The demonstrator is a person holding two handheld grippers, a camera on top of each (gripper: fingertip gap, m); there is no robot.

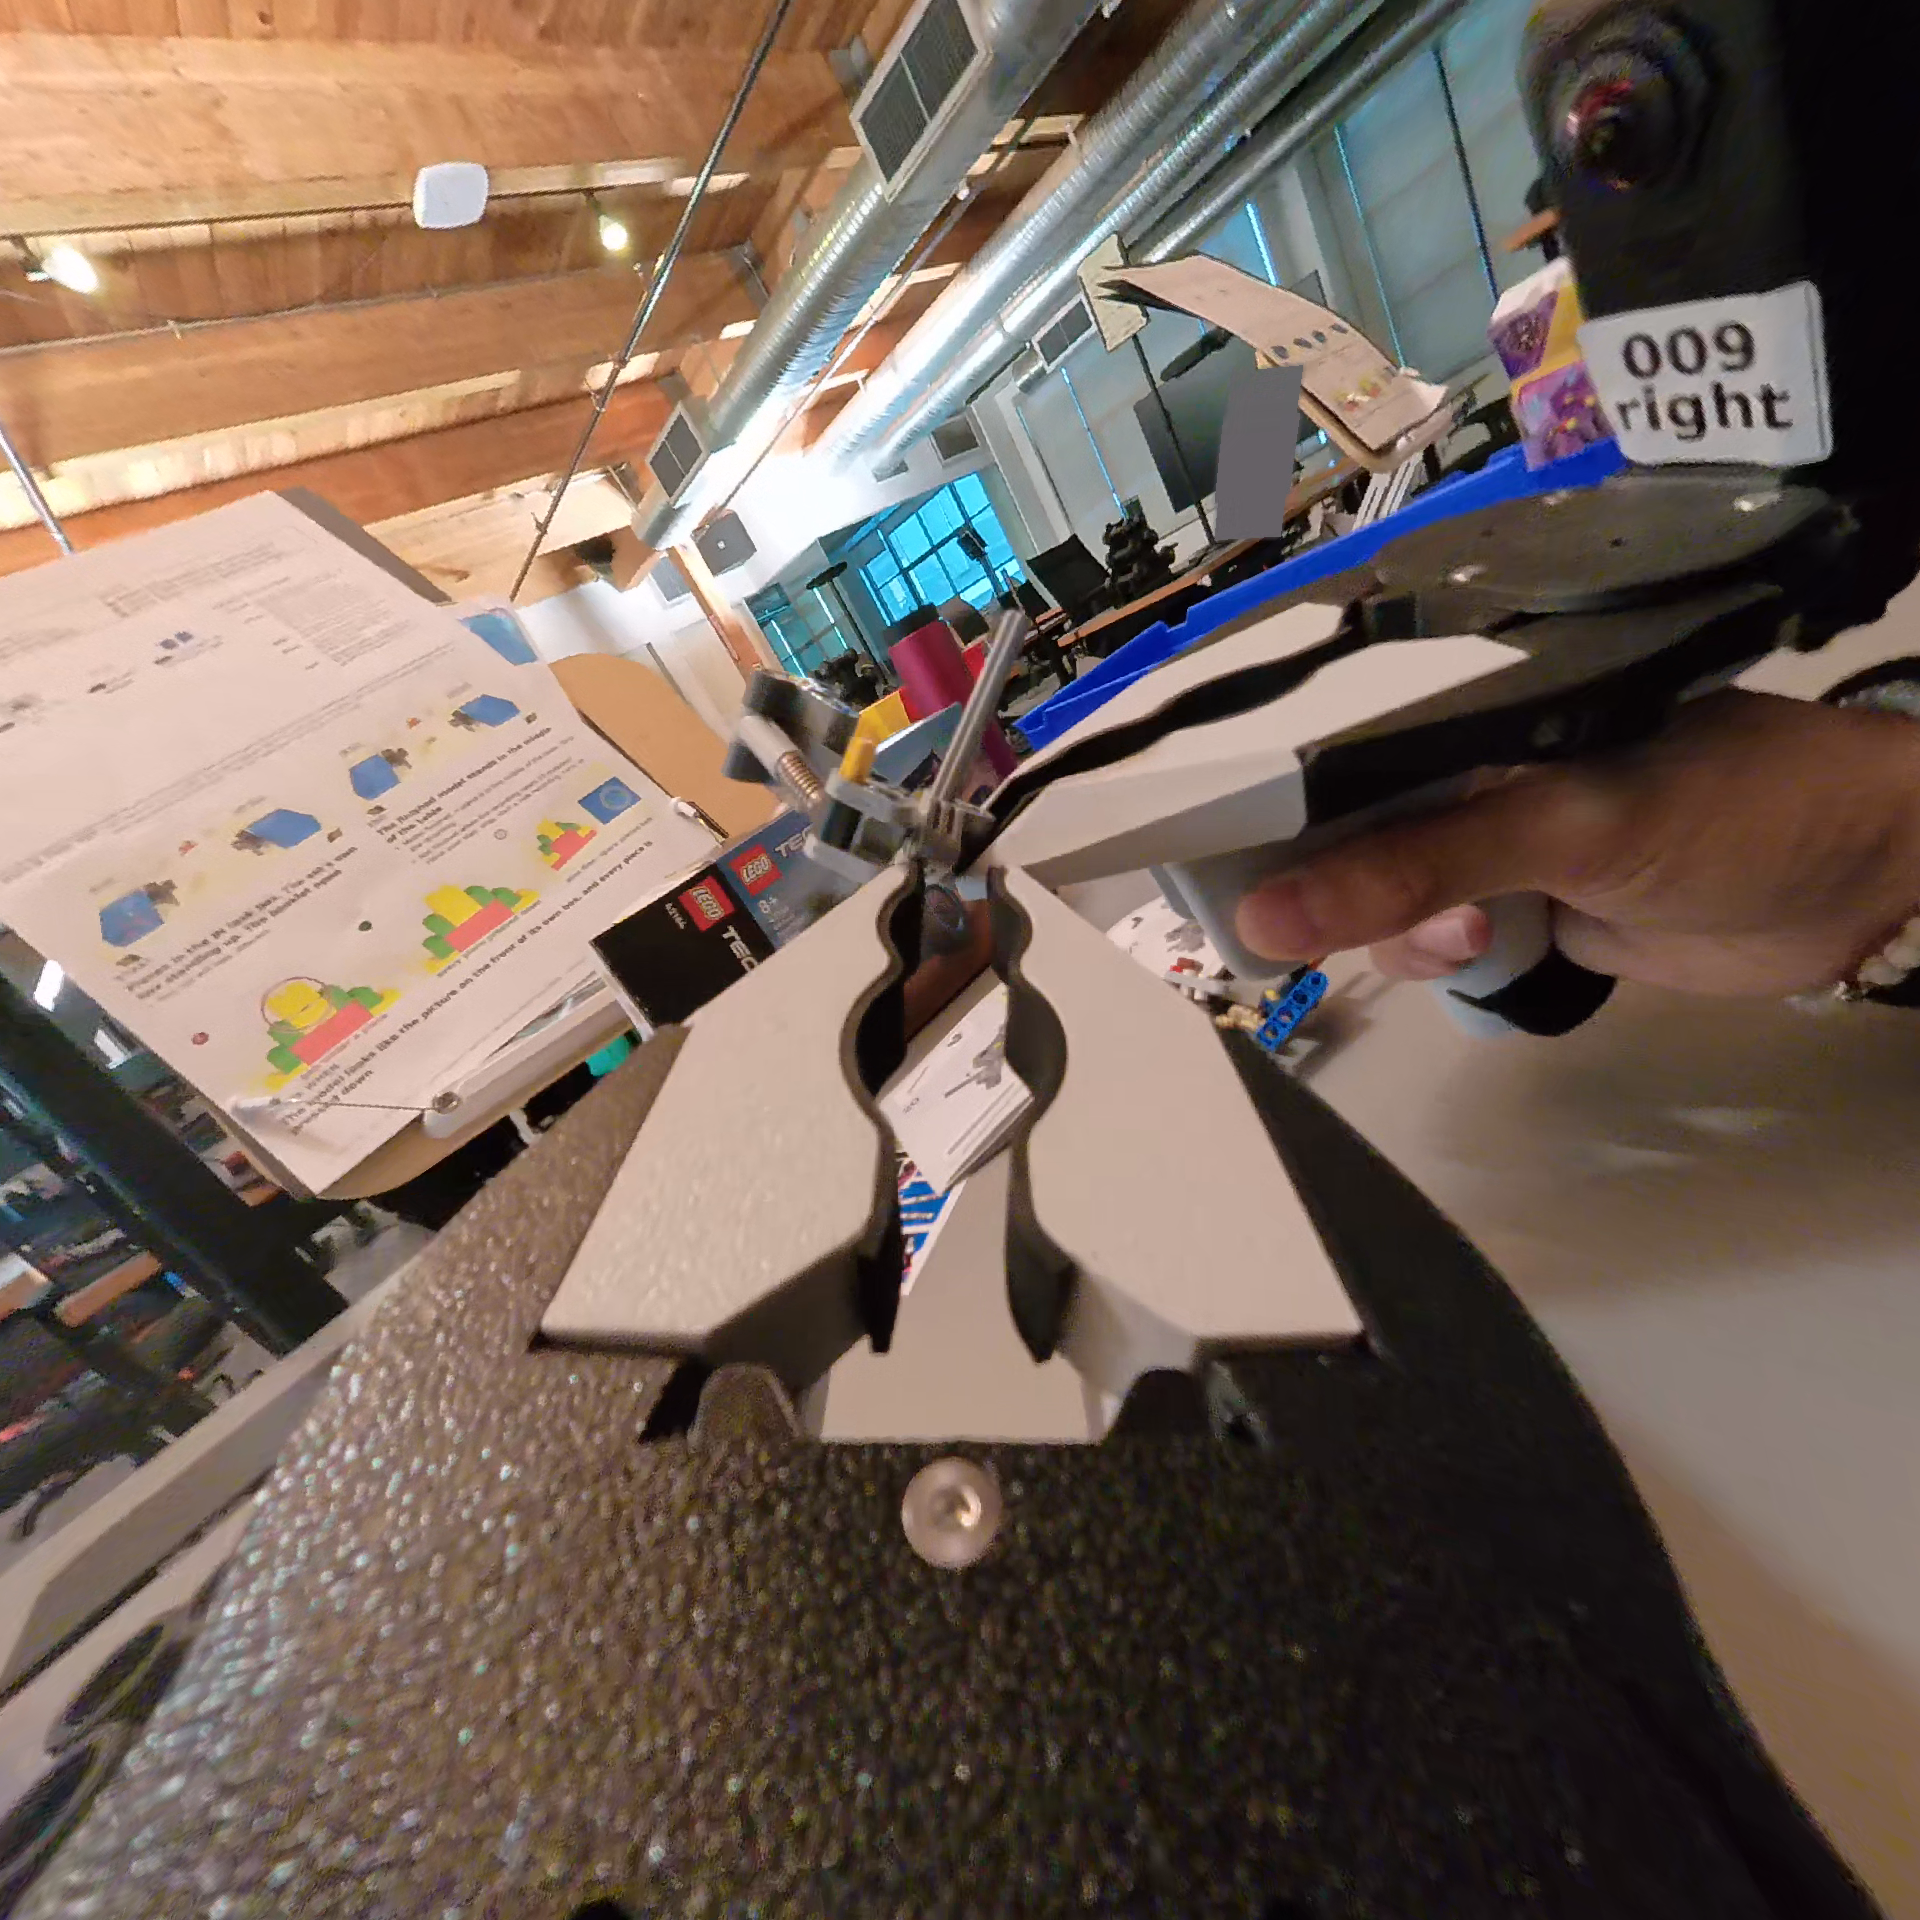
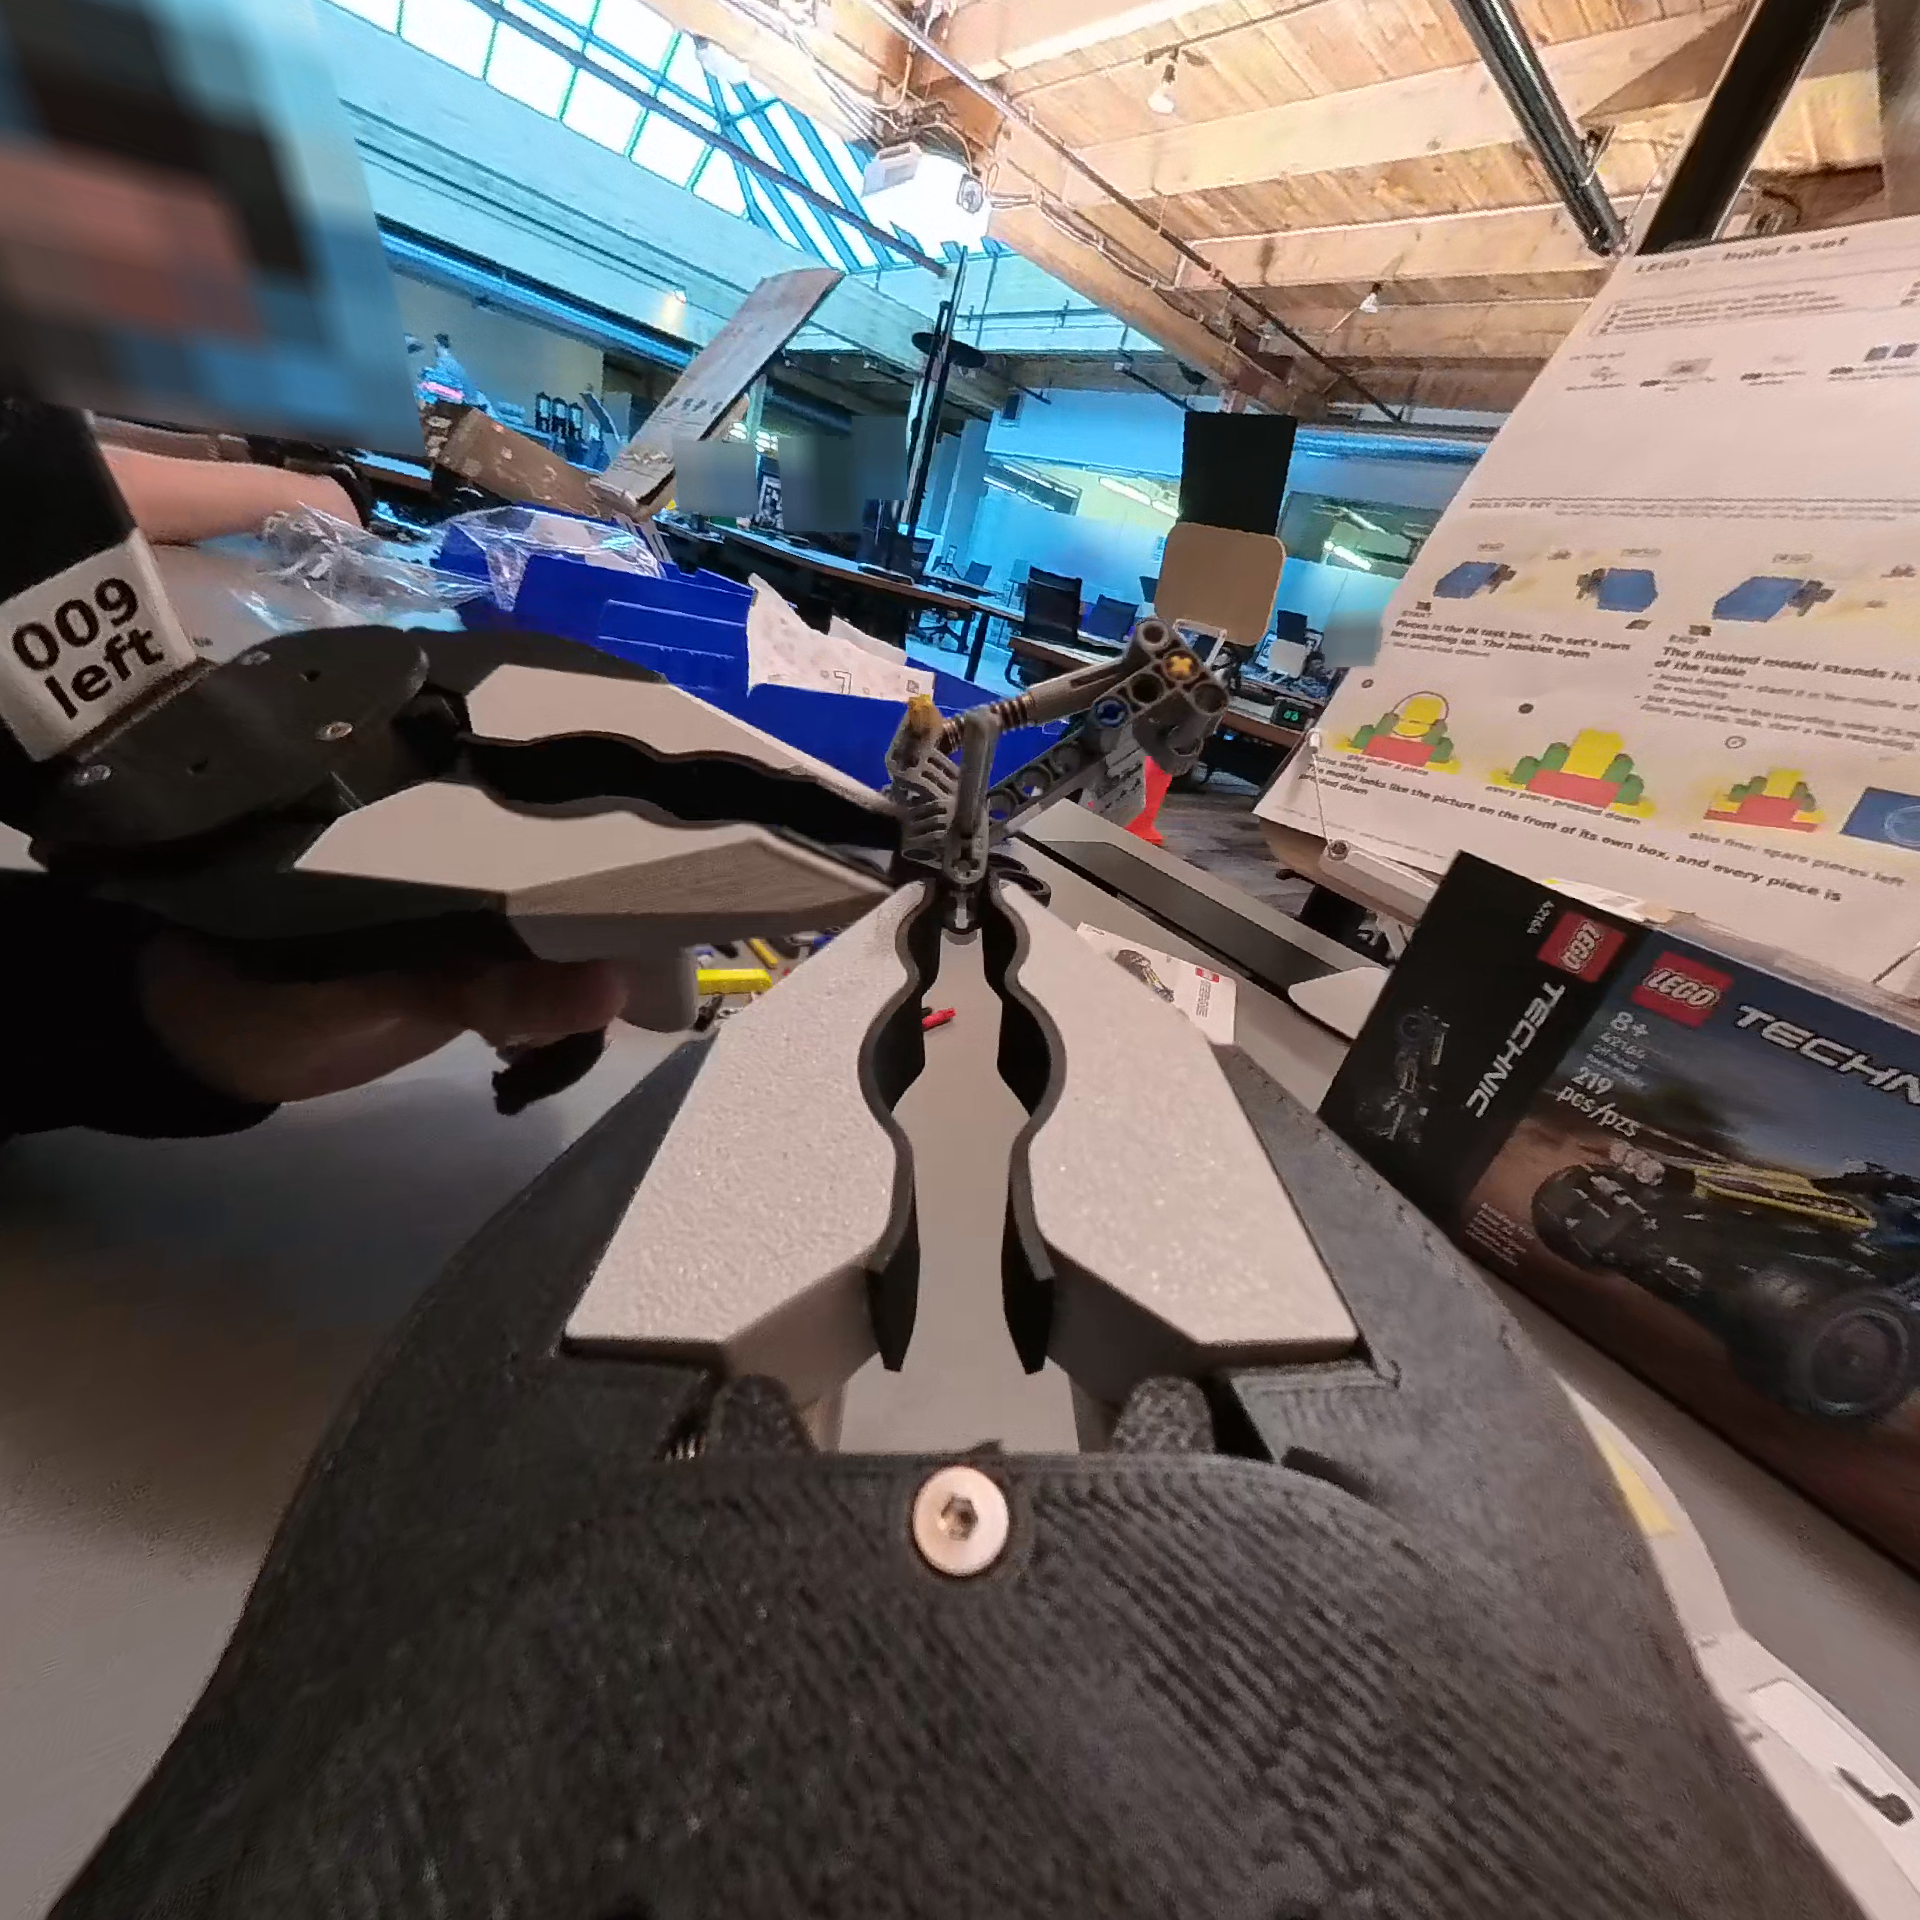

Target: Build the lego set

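Observation:
A small grey Technic assembly (image 2: 1049,743), with a sprung shock absorber, a thin axle and yellow pins, is held in the air above the table. It also shows in the left wrist view (image 1: 883,805). My left gripper (image 1: 951,883) is shut on its lower end from below. My right gripper (image 2: 961,899) is shut on a dark grey connector at the same end. The two pairs of tips meet almost at right angles. The right gripper (image 1: 987,831) comes in from the right in the left wrist view, and the left gripper (image 2: 883,831) from the left in the right wrist view.
A black Lego box (image 2: 1662,1122) stands at the right, below an instruction sheet on a stand (image 2: 1662,623). Blue bins (image 2: 665,623) and plastic bags lie behind. Loose pieces (image 1: 1288,997), a booklet (image 2: 1174,987) and a red pin (image 2: 938,1018) lie on the grey table. My two grippers' fingertips are within a few centimetres of each other.

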